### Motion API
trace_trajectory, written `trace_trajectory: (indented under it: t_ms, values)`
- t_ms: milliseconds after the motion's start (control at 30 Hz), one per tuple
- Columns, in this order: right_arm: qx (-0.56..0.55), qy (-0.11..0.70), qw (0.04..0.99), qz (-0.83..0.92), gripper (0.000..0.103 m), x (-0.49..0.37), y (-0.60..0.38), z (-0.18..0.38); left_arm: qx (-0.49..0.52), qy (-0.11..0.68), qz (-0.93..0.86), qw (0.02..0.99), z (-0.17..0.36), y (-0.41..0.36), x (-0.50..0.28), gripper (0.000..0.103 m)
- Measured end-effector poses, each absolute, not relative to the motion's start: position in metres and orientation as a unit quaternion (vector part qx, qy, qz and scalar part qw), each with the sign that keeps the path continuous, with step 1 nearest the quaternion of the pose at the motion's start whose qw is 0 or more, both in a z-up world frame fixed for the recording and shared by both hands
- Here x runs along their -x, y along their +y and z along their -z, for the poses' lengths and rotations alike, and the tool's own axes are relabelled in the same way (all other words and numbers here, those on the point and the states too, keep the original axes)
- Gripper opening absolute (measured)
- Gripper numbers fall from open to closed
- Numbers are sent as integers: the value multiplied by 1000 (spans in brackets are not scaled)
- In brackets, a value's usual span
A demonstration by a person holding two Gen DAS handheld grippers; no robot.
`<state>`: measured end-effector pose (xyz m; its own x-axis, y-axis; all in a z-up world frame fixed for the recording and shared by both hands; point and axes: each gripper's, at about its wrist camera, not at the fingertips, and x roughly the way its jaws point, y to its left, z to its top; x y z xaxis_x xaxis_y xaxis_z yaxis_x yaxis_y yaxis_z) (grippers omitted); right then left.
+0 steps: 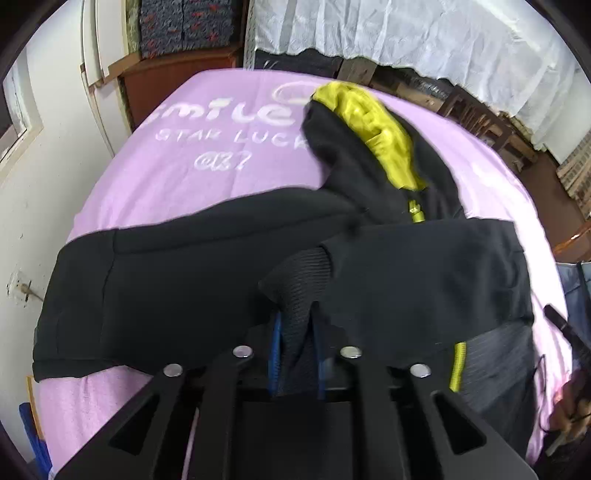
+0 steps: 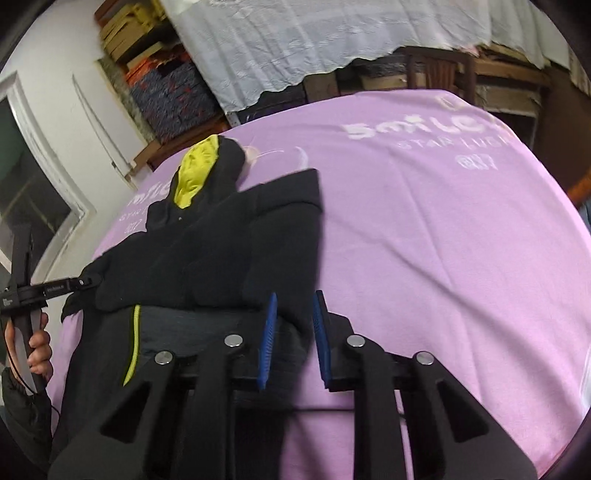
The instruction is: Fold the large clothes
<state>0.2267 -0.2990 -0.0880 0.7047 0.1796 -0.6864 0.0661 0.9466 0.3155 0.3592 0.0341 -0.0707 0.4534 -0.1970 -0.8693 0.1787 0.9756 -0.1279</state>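
Note:
A black hooded jacket [image 1: 221, 266] with a yellow hood lining [image 1: 373, 122] and yellow zipper lies on a purple printed sheet [image 1: 192, 162]. My left gripper [image 1: 297, 332] is shut on the ribbed cuff of a sleeve [image 1: 303, 273], held over the jacket's body. In the right wrist view the jacket [image 2: 221, 251] lies left of centre, hood [image 2: 195, 177] at the far end. My right gripper [image 2: 293, 328] is shut on the jacket's right edge near the hem. The left gripper's handle [image 2: 26, 295] shows at the far left, held by a hand.
The purple sheet [image 2: 443, 240] covers a bed, with bare sheet to the right of the jacket. A white wall and window [image 2: 33, 192] are on the left. Shelves of stacked fabric [image 1: 184, 26] and a white lace cloth [image 2: 295, 44] are beyond the bed.

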Motion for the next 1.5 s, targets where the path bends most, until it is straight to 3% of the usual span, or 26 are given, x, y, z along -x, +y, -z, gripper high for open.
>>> trace_trajectory:
  t_ms: [67, 133, 200, 267, 467, 667, 767, 967, 1033, 1100, 1233, 1500]
  values:
    - [-147, 395, 906, -42, 20, -244, -287, 82, 1, 512, 92, 854, 76, 43, -361, 40]
    - [-127, 417, 899, -37, 20, -265, -275, 85, -3, 510, 71, 857, 75, 51, -363, 50]
    - [-122, 458, 880, -30, 21, -286, -270, 105, 0, 505, 59, 861, 70, 57, -361, 50]
    - [-125, 451, 884, -22, 19, -288, -269, 113, 1, 492, 58, 869, 59, 58, -357, 50]
    - [-130, 415, 900, -29, 22, -306, -266, 82, -11, 465, 147, 873, 32, -1, -364, 50]
    - [-152, 445, 882, -22, 20, -357, -268, 109, -34, 508, 150, 847, 87, -62, -397, 51]
    - [-171, 431, 885, -38, 17, -350, -268, 116, -54, 481, 136, 864, 87, -64, -393, 56]
    - [-138, 395, 903, -96, 23, -299, -240, 85, -3, 478, 141, 867, 71, -29, -373, 57]
    - [-136, 413, 892, -120, 34, -290, -228, 95, 2, 490, 131, 862, 80, -17, -372, 57]
    - [-126, 447, 878, -119, 36, -293, -218, 119, 17, 483, 142, 864, 83, -7, -368, 57]
    - [-129, 423, 890, -108, 39, -279, -222, 109, 57, 477, 118, 869, 69, 20, -354, 53]
    - [-154, 383, 905, -106, 47, -235, -235, 98, 176, 455, 0, 873, 56, 171, -312, 56]
